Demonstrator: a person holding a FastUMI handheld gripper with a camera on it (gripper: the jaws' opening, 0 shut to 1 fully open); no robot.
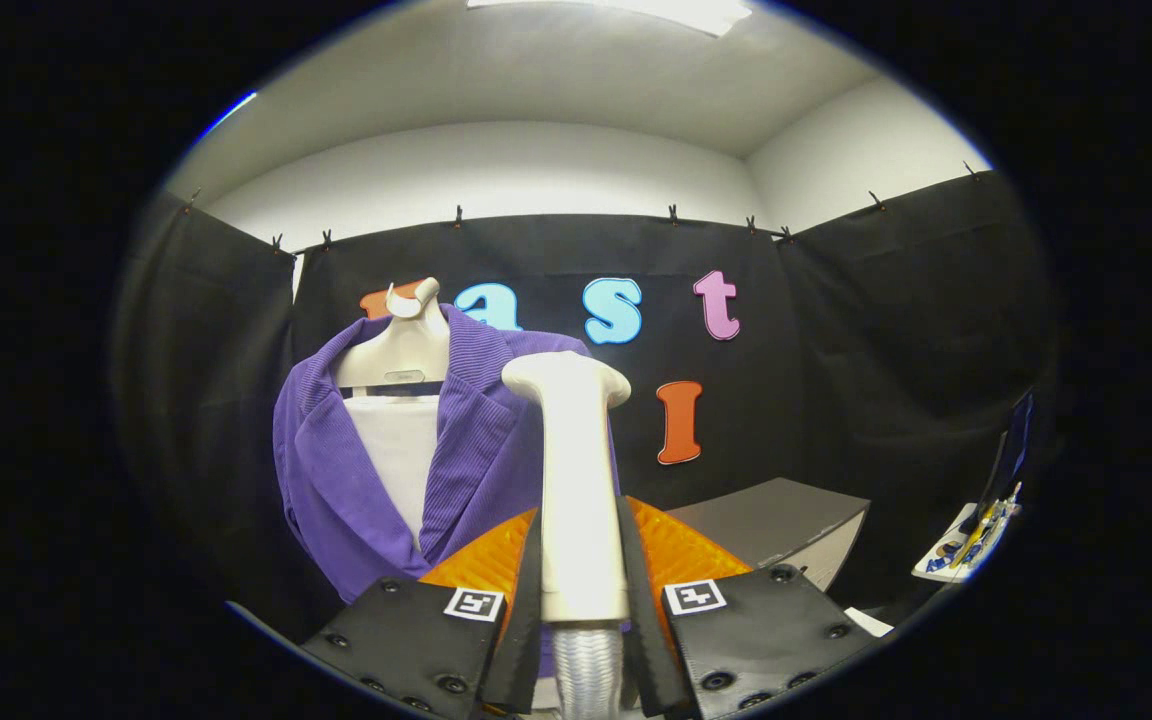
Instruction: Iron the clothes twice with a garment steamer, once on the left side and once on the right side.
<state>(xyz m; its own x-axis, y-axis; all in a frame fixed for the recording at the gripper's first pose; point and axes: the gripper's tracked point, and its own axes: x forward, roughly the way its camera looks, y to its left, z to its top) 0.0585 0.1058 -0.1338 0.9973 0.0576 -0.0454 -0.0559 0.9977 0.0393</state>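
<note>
The garment steamer is held upright in the gripper; both fingers are closed against the sides of its pale handle, one on each side. A ribbed, silvery hose is seen leaving the bottom of the handle between the fingers. The steamer's head is at the top, level with the chest of the garment. A purple jacket is hung on a white mannequin bust, beyond the fingers and to the left of the steamer; a white undershirt is visible between its open lapels. The steamer's head overlaps the jacket's nearer shoulder in the view; whether it touches the cloth cannot be told. A grey box is noted beyond the fingers to the right.
</note>
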